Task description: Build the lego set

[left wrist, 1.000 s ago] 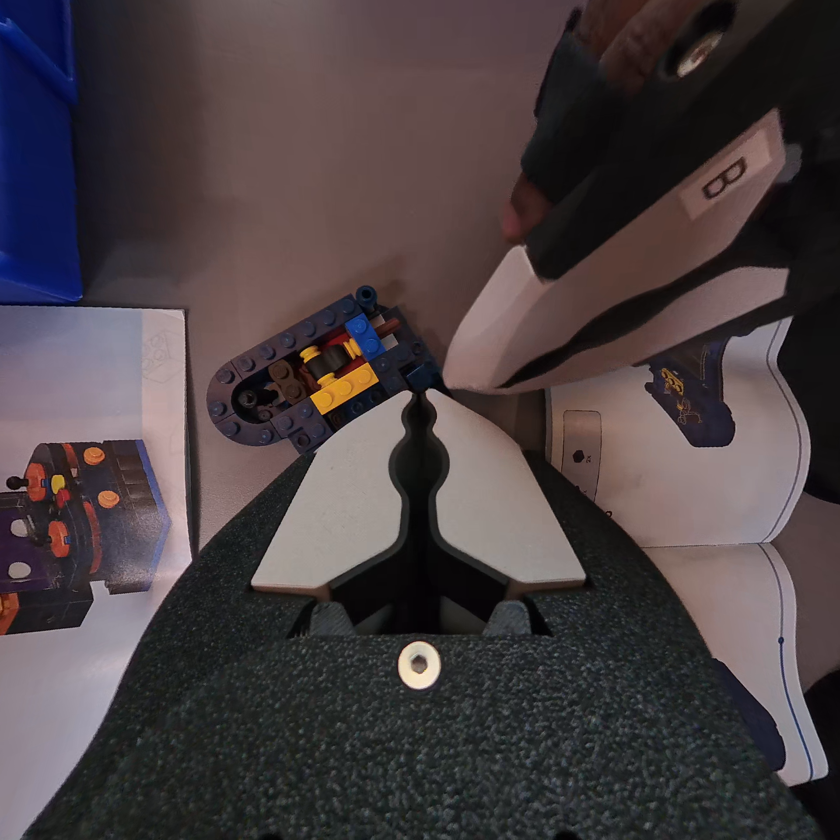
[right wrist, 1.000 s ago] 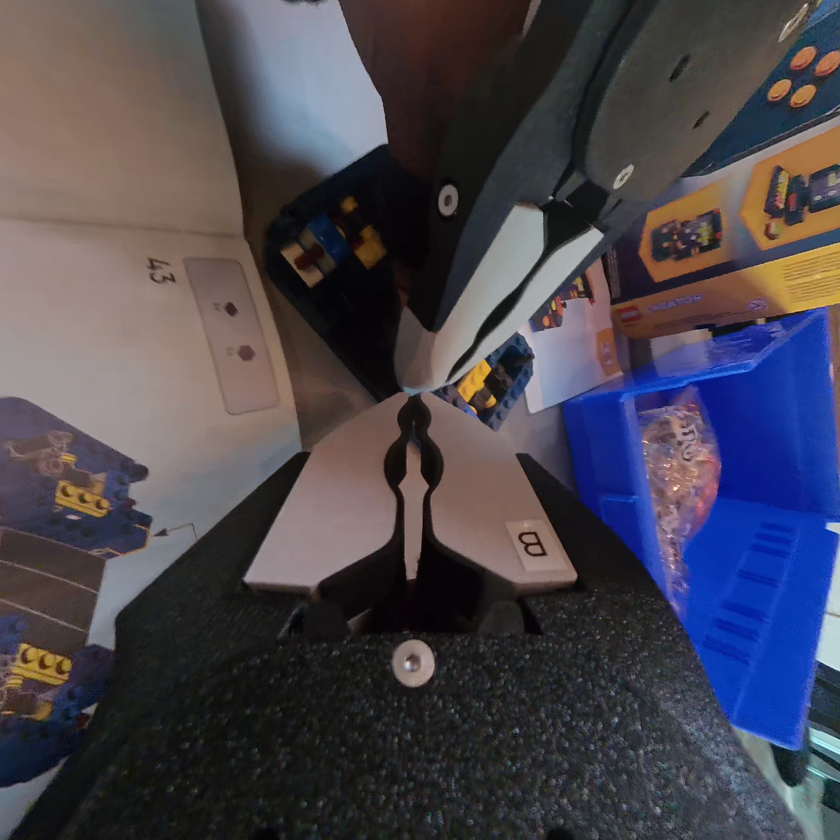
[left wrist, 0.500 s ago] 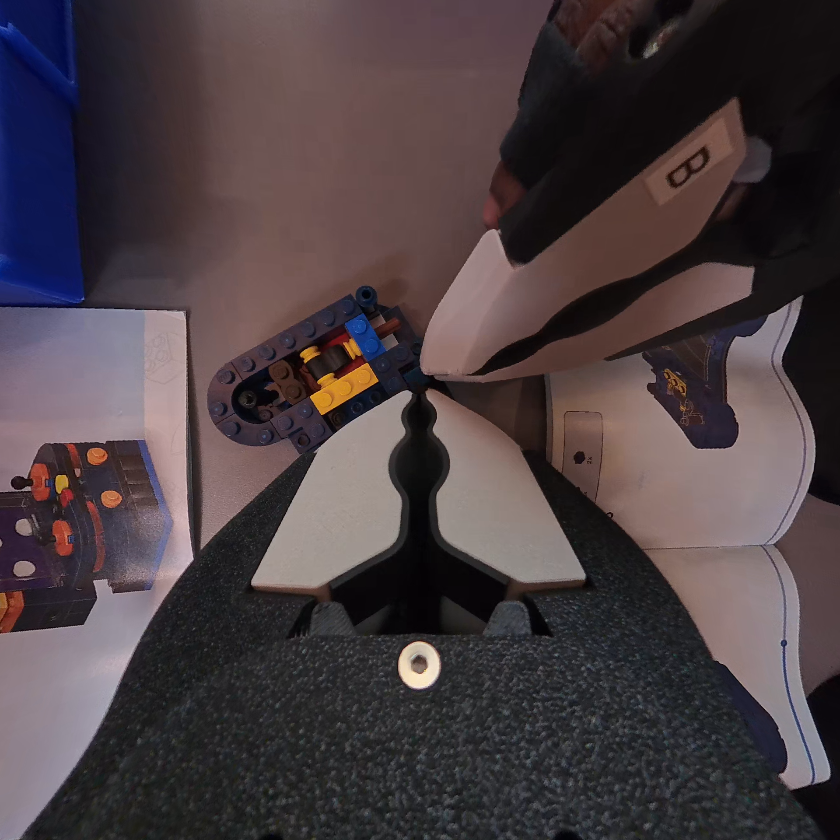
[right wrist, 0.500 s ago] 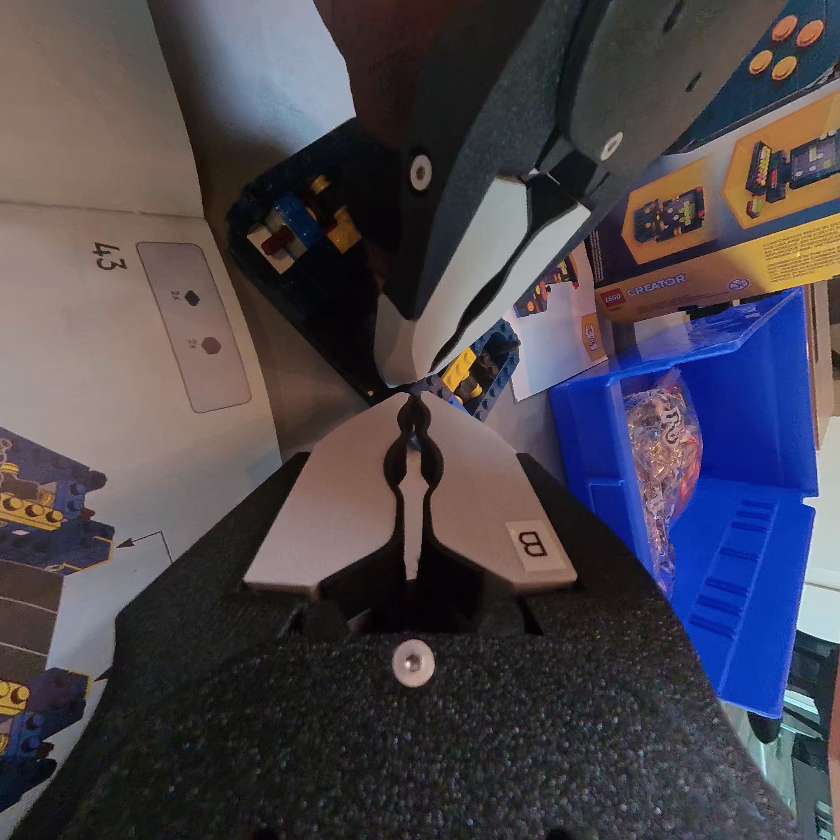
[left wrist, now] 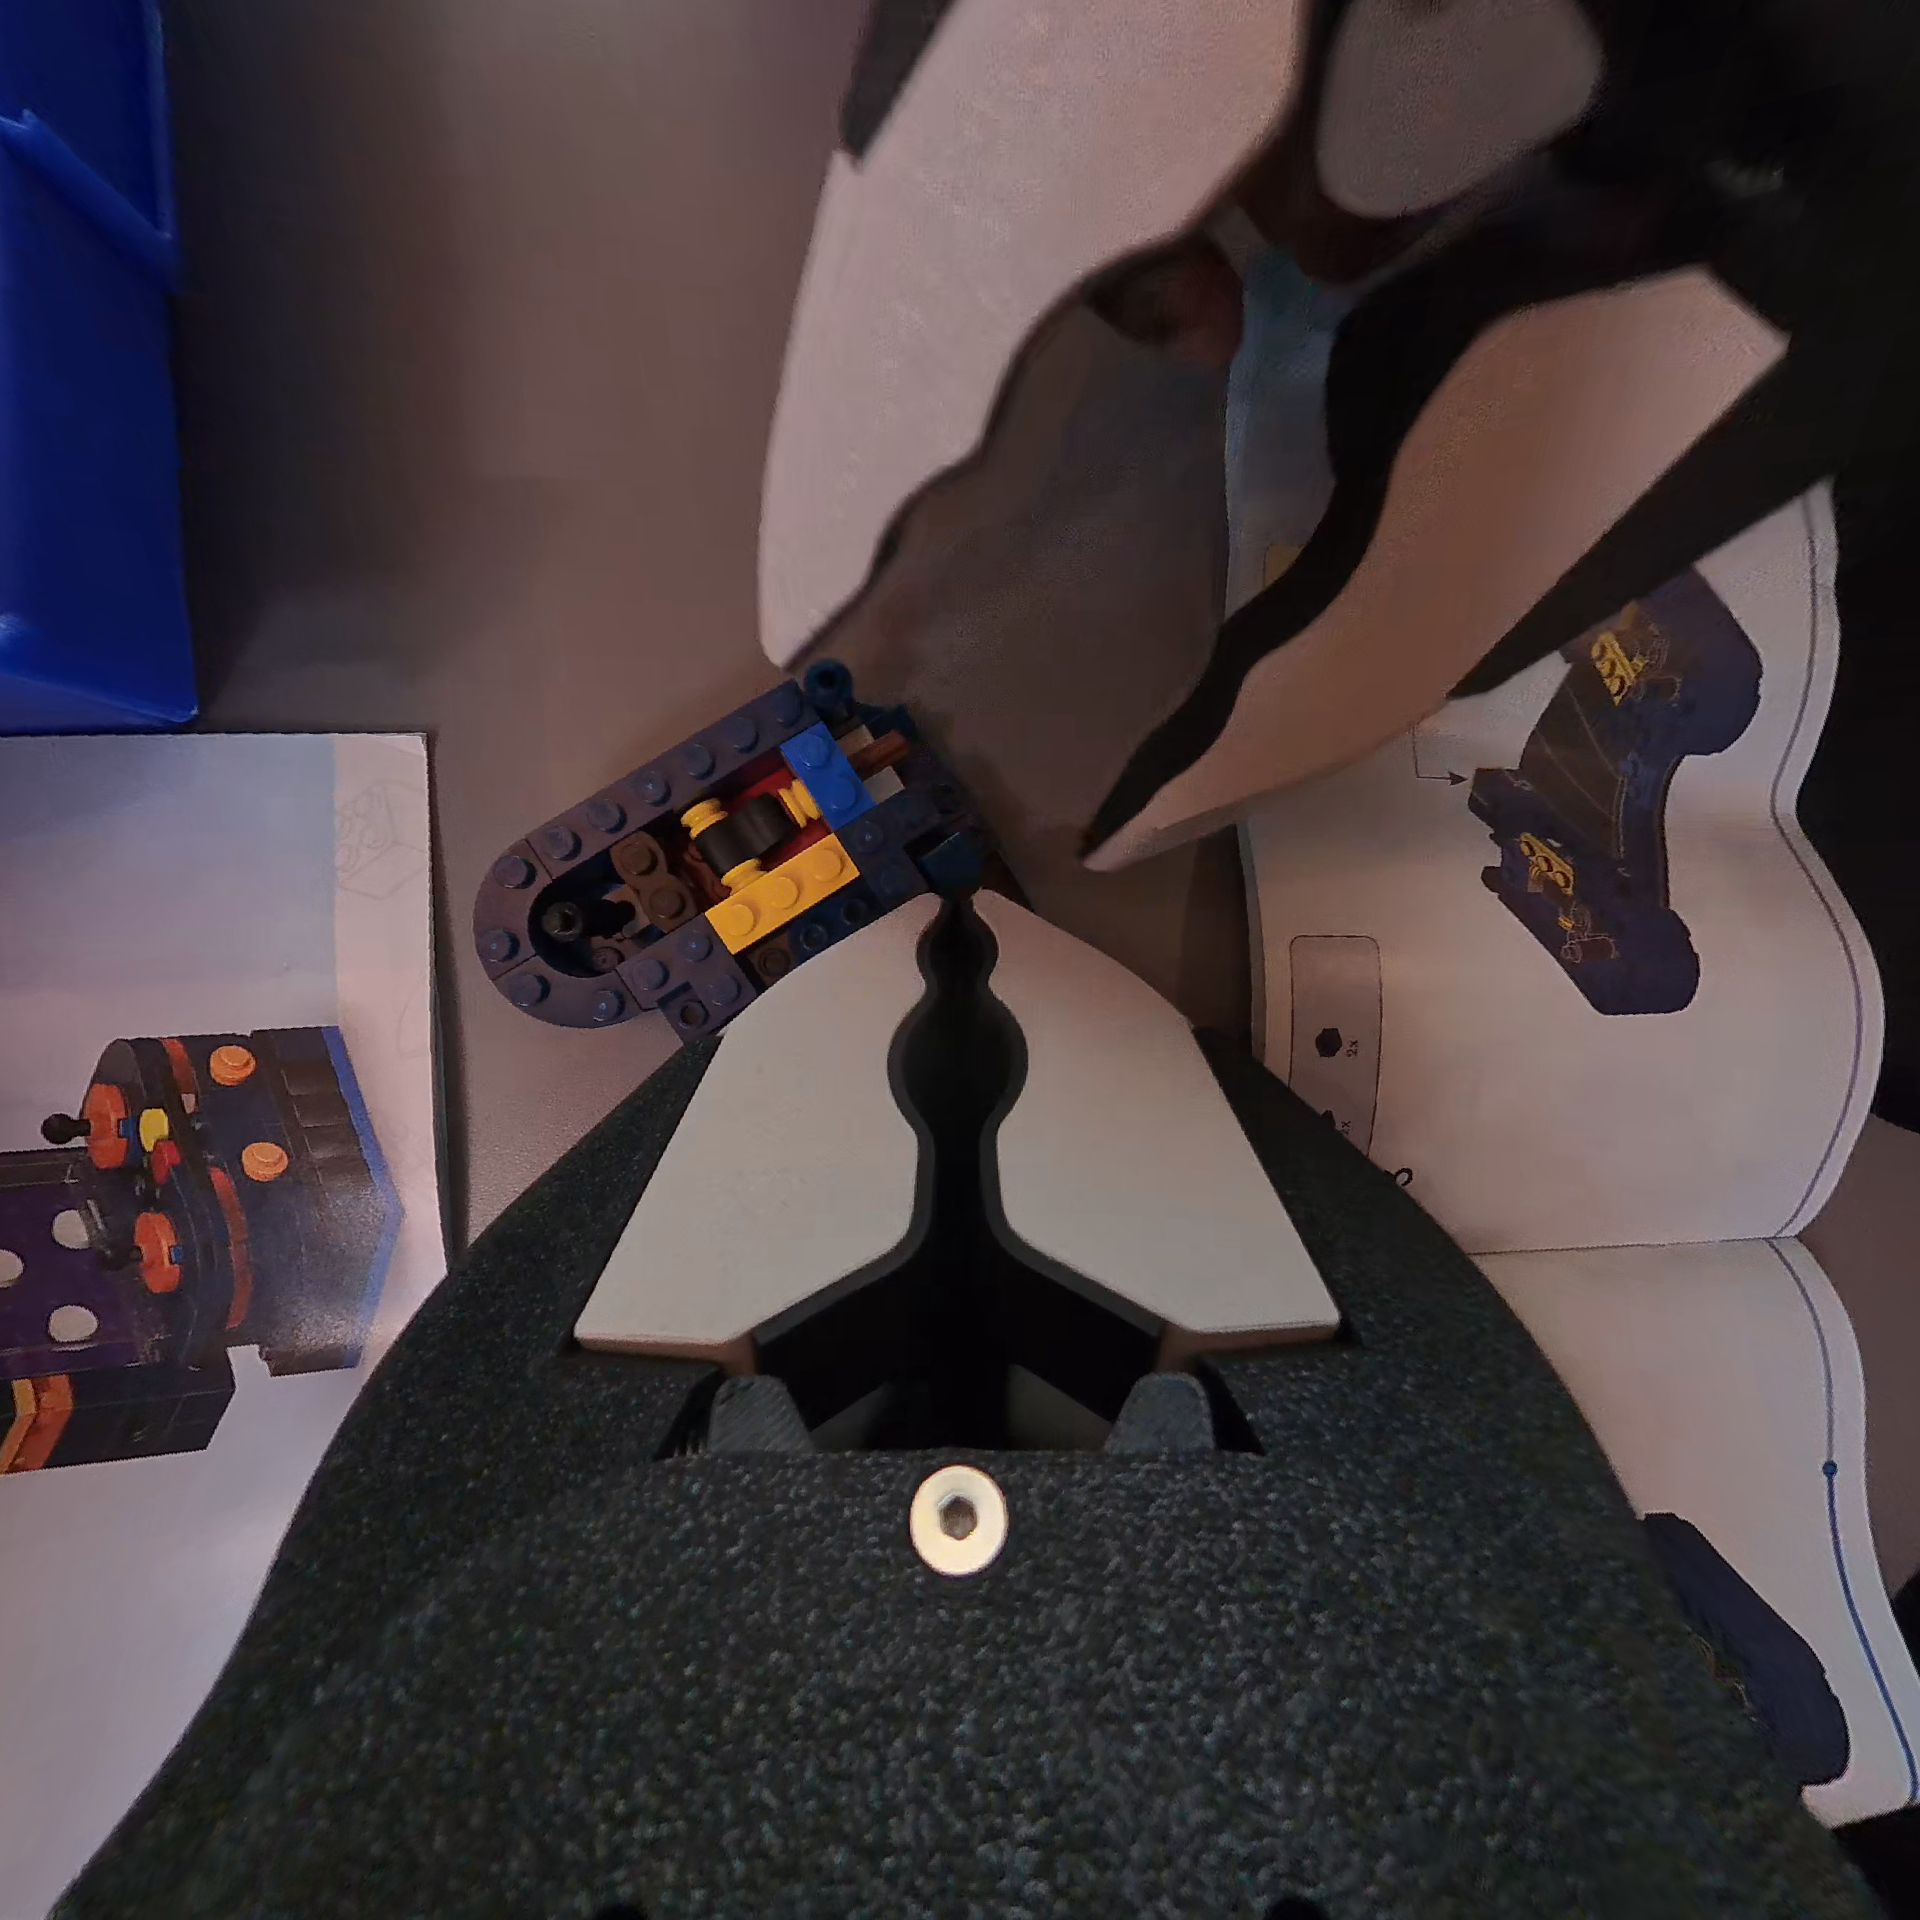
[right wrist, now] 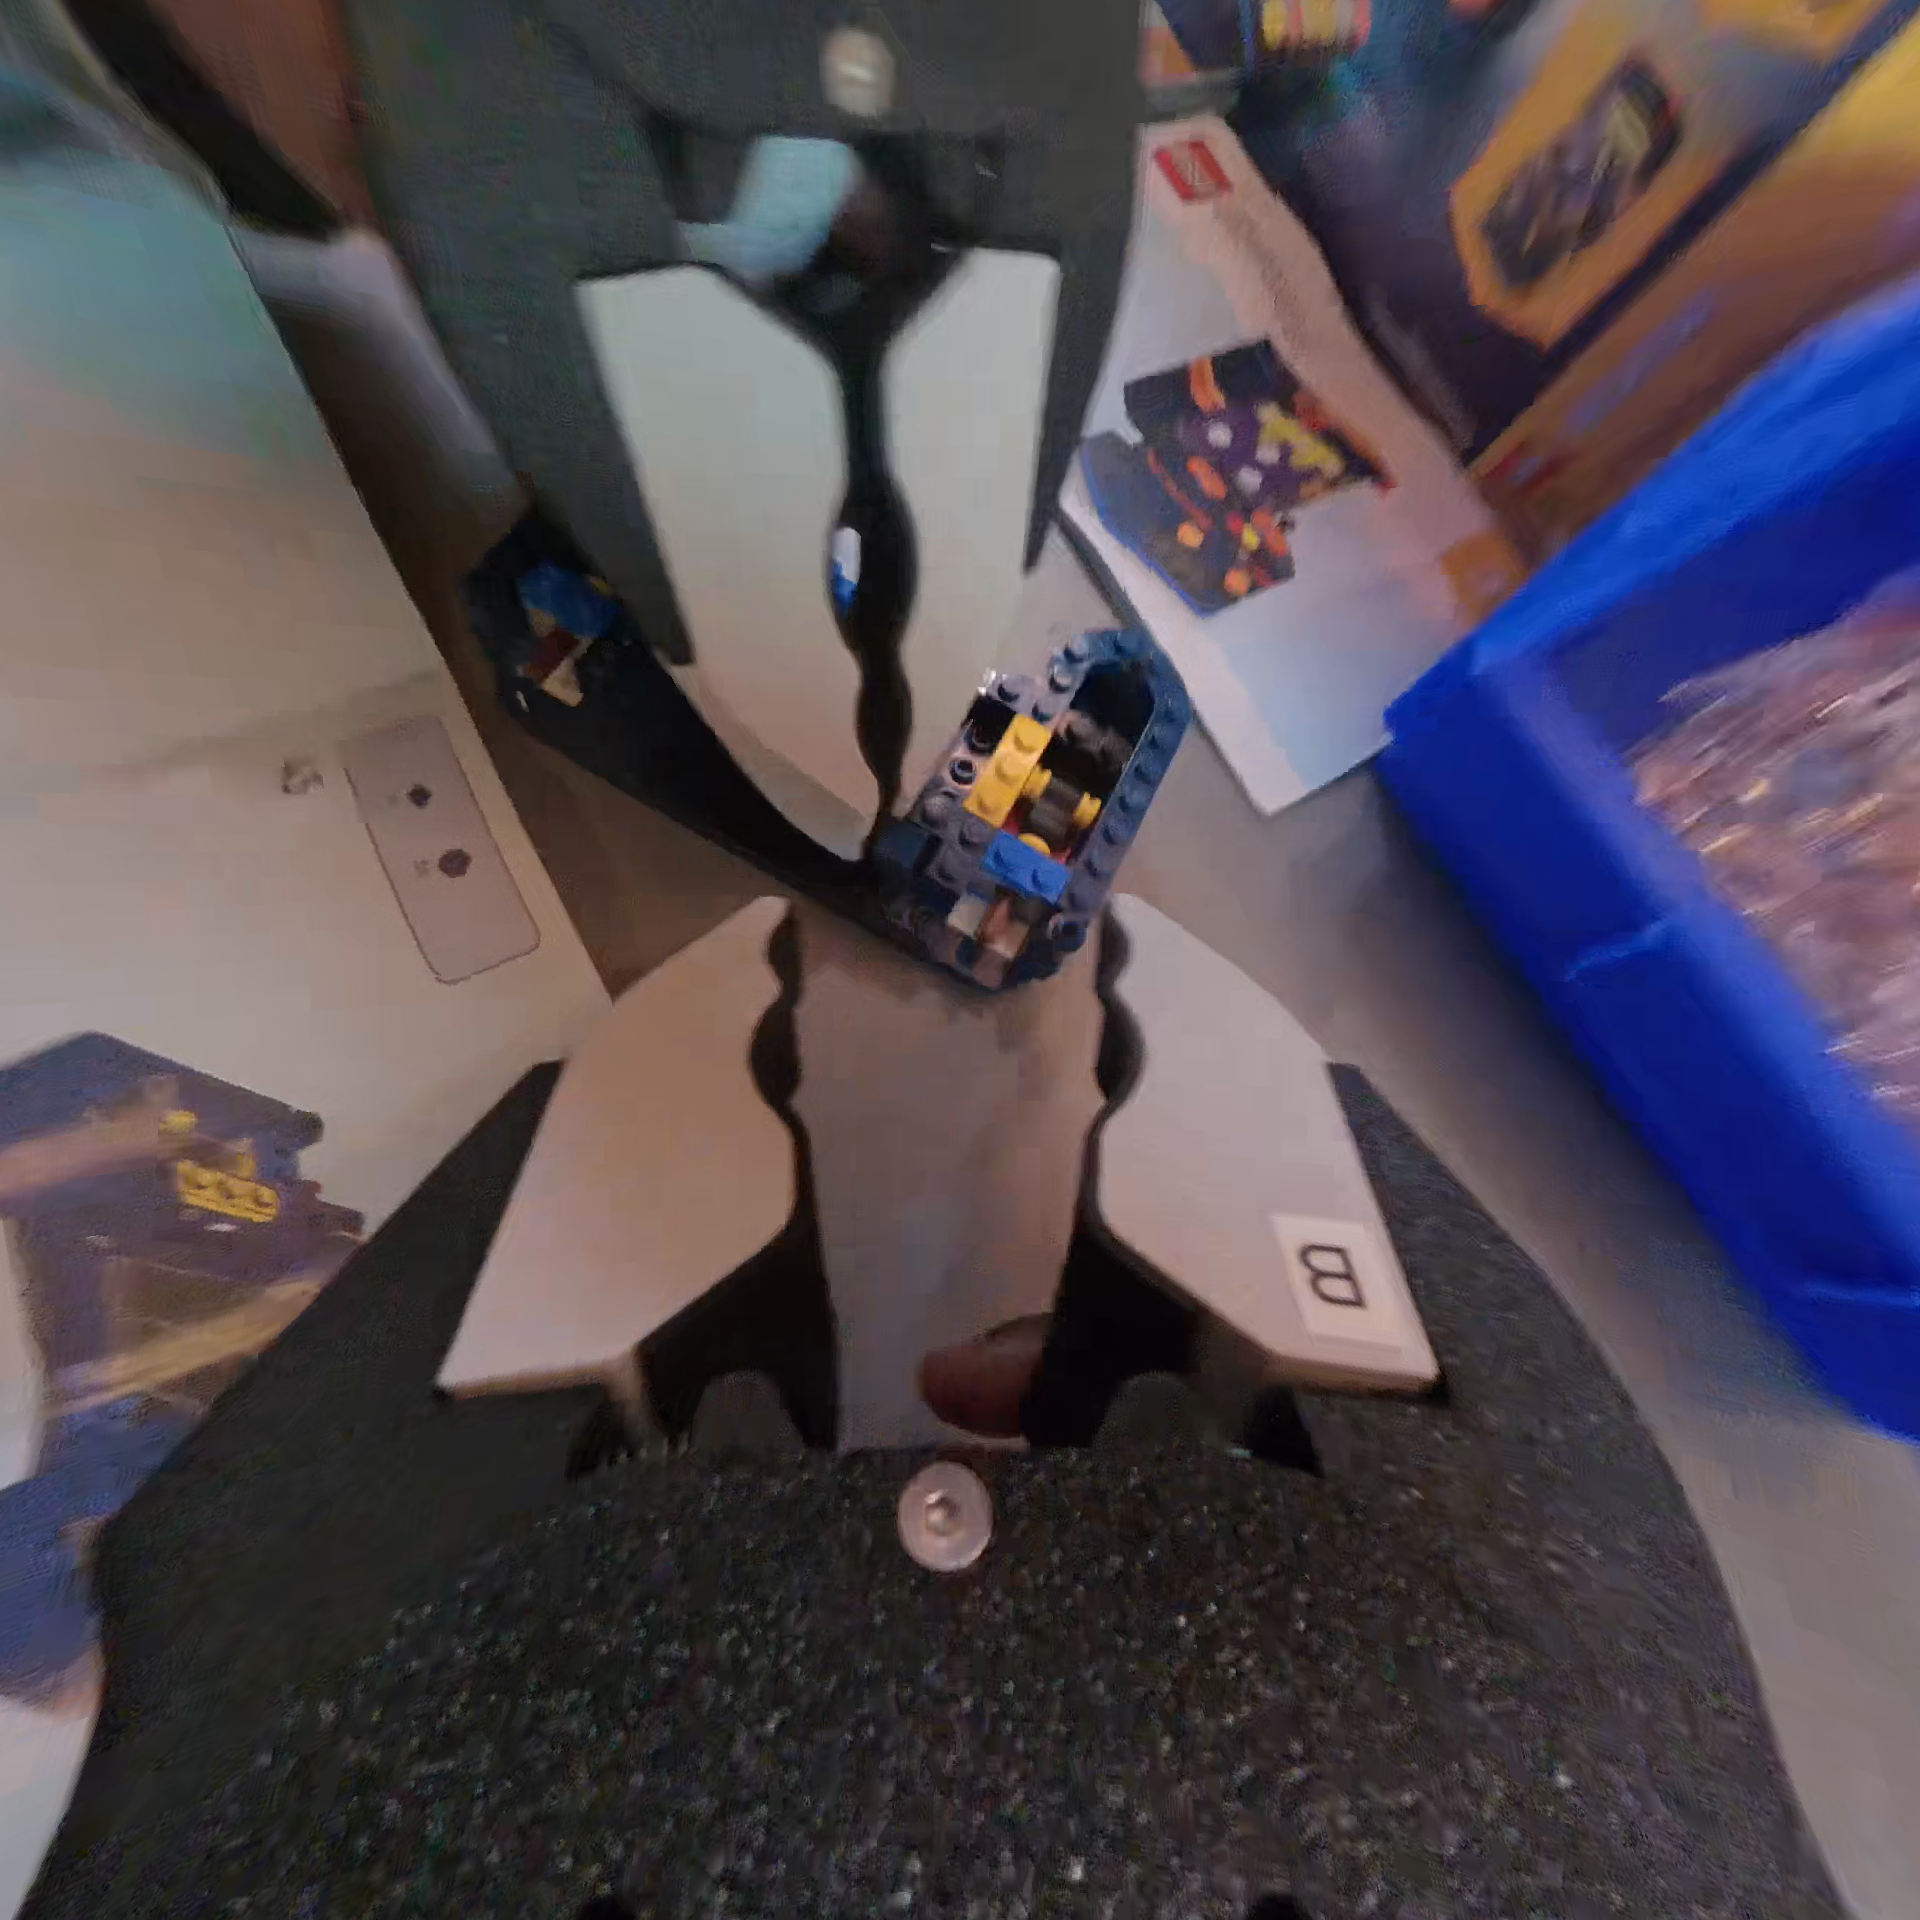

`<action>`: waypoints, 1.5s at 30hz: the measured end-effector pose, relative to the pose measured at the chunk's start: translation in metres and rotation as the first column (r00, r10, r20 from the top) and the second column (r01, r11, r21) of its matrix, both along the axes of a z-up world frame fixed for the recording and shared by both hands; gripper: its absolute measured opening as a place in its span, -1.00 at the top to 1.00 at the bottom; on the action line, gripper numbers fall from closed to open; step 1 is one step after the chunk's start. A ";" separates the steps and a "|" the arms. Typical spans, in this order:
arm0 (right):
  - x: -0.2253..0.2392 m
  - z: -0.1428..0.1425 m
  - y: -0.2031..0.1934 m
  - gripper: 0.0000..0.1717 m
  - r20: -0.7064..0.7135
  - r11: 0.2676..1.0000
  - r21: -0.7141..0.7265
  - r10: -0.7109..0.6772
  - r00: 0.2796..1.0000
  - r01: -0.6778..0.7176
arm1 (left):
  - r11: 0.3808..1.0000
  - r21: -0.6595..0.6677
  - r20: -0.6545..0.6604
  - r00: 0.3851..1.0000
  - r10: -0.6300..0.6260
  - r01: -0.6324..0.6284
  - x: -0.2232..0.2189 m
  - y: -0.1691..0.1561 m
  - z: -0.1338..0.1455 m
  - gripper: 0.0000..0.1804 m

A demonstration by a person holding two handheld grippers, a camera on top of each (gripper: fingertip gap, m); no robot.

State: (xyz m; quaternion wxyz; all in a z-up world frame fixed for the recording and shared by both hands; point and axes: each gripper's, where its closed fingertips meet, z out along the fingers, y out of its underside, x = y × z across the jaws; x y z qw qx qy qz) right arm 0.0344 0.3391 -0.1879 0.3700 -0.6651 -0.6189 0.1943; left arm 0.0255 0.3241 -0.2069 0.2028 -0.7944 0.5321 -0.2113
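Note:
A small brick model (left wrist: 717,862), a dark blue rounded frame with yellow, blue and black bricks inside, lies on the grey table (left wrist: 520,416). My left gripper (left wrist: 956,906) is shut, with its tips against the dark blue brick at the model's right corner. My right gripper (right wrist: 945,925) is open wide. The model's near end (right wrist: 1029,821) lies between its fingertips with no pad pressing on it. In the left wrist view its spread fingers (left wrist: 1299,675) hang above and to the right of the model. The left gripper also shows in the right wrist view (right wrist: 878,821).
An open instruction booklet (left wrist: 1558,1091) lies to the right and a printed sheet (left wrist: 208,1039) to the left. A blue bin (right wrist: 1714,831) holds a bag of pieces (right wrist: 1787,779). A yellow box (right wrist: 1662,156) stands behind. Another dark brick assembly (right wrist: 551,644) sits behind the left gripper. Less than 4 cm separates the two grippers' tips.
My right gripper, shut at the model's corner before, has opened wide and swung round the model's end. The left gripper and the model have stayed put.

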 end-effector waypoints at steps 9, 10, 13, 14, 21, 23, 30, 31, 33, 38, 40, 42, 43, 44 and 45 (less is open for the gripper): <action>-0.001 -0.015 0.003 0.37 -0.044 0.992 -0.128 0.002 0.999 -0.008 | 1.000 -0.013 0.011 1.000 0.008 -0.008 0.001 0.000 0.000 1.00; -0.001 -0.015 0.003 0.39 -0.041 0.993 -0.121 0.001 0.999 -0.006 | 1.000 -0.016 0.013 1.000 0.008 -0.008 0.001 0.000 0.000 1.00; 0.000 -0.015 0.003 0.40 -0.051 0.992 -0.128 -0.005 0.999 -0.002 | 1.000 -0.017 0.016 1.000 0.010 -0.010 0.001 -0.001 0.000 1.00; 0.001 -0.016 0.003 0.40 -0.051 0.992 -0.127 -0.004 0.999 -0.002 | 1.000 -0.020 0.018 1.000 0.010 -0.010 0.001 -0.001 0.000 1.00; 0.001 -0.014 -0.001 0.34 -0.095 0.973 -0.229 -0.005 0.995 -0.017 | 0.999 -0.040 0.035 0.999 0.020 -0.019 0.001 0.000 0.001 1.00; 0.001 -0.011 -0.001 0.35 -0.126 0.953 -0.304 -0.024 0.992 -0.015 | 0.999 -0.045 0.035 0.999 0.022 -0.021 0.001 0.000 0.001 1.00; 0.001 -0.006 0.007 0.50 -0.199 0.834 -0.551 -0.162 0.967 0.027 | 0.999 -0.045 0.033 0.999 0.028 -0.026 0.001 0.000 0.000 1.00; 0.000 -0.006 0.007 0.48 -0.194 0.826 -0.563 -0.172 0.966 0.034 | 0.999 -0.046 0.035 0.999 0.029 -0.028 0.002 0.000 0.001 1.00; -0.001 -0.007 0.006 0.44 -0.169 0.824 -0.564 -0.181 0.969 0.055 | 0.998 -0.047 0.037 0.999 0.030 -0.029 0.002 0.000 0.000 1.00; -0.002 -0.014 0.008 0.47 -0.106 0.828 -0.547 -0.211 0.972 0.120 | 0.998 -0.053 0.040 0.999 0.033 -0.031 0.002 0.000 0.001 1.00; -0.002 -0.013 0.009 0.48 -0.116 0.815 -0.566 -0.222 0.968 0.119 | 0.998 -0.056 0.040 0.999 0.033 -0.031 0.002 0.000 0.001 1.00; -0.002 -0.013 0.009 0.49 -0.125 0.795 -0.595 -0.239 0.963 0.119 | 0.998 -0.059 0.041 0.999 0.034 -0.032 0.002 0.000 0.001 1.00; -0.001 -0.012 0.010 0.51 -0.128 0.789 -0.603 -0.244 0.961 0.120 | 0.998 -0.059 0.040 0.999 0.034 -0.031 0.001 0.000 0.000 1.00; -0.001 -0.012 0.010 0.52 -0.128 0.785 -0.608 -0.247 0.960 0.121 | 0.998 -0.059 0.039 0.999 0.034 -0.032 0.001 0.000 0.000 1.00; -0.001 -0.012 0.010 0.53 -0.129 0.783 -0.610 -0.248 0.960 0.120 | 0.998 -0.058 0.038 0.999 0.033 -0.031 0.001 0.000 0.001 1.00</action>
